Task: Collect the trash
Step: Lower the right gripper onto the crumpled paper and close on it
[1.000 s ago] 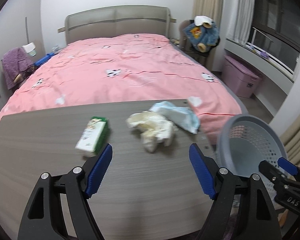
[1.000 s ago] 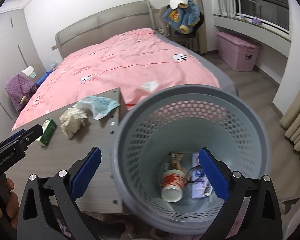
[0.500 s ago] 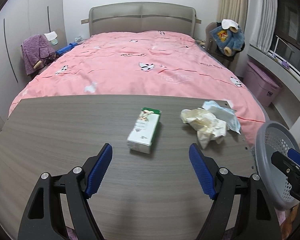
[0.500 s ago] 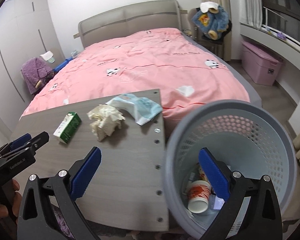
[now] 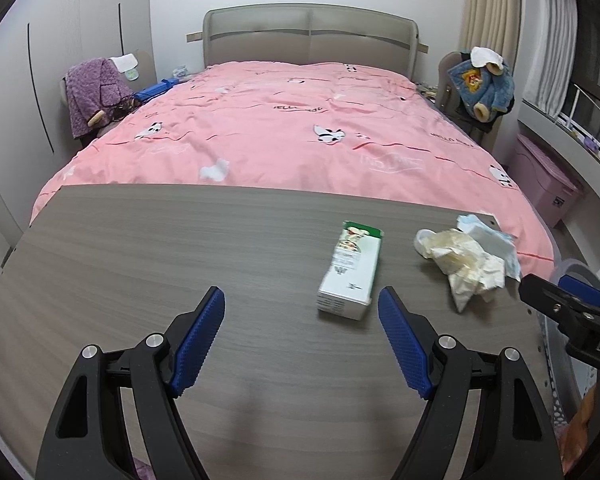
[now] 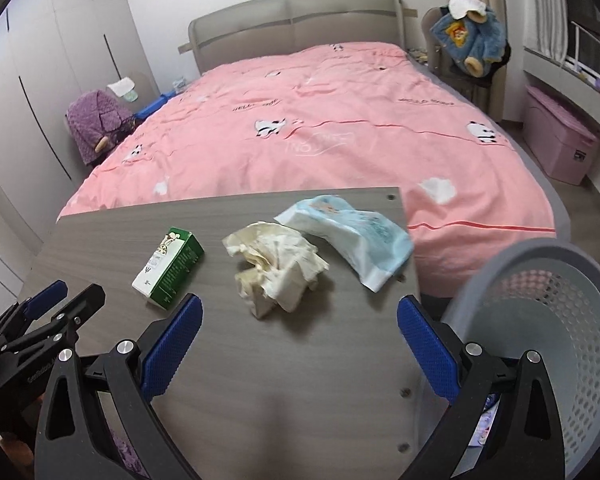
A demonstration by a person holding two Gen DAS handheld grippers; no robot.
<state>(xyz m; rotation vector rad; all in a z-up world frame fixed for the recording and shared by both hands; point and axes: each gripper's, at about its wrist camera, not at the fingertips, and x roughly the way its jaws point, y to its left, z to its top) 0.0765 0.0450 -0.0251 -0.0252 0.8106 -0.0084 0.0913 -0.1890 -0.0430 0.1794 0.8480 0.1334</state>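
While both tools hang over the grey table (image 6: 100, 236) with nothing between their pads, I read the right-wrist frame from its left side across. At lower left sits my left gripper (image 5: 300, 336), released and empty; in its own view the green-and-white carton (image 5: 350, 270) lies just above and beside its right pad, off the centre line, so I judge I'd have to shift right to straddle it. That carton (image 6: 168, 270) lies flat, long side running away from me, which suits a pinch across its narrow width. Centre frame, the crumpled tissue wad (image 6: 276, 266) sits directly above my right gripper (image 6: 298, 336), also spread wide and holding nothing. Just right of the wad, touching it, the pale blue wrapper (image 6: 352, 236) lies close to the table's right edge, one corner reaching nearly to it. Lower right, the grey perforated bin (image 6: 540, 264) stands just beyond that edge, mouth open. The tabletop left of the carton is bare, giving approach room.
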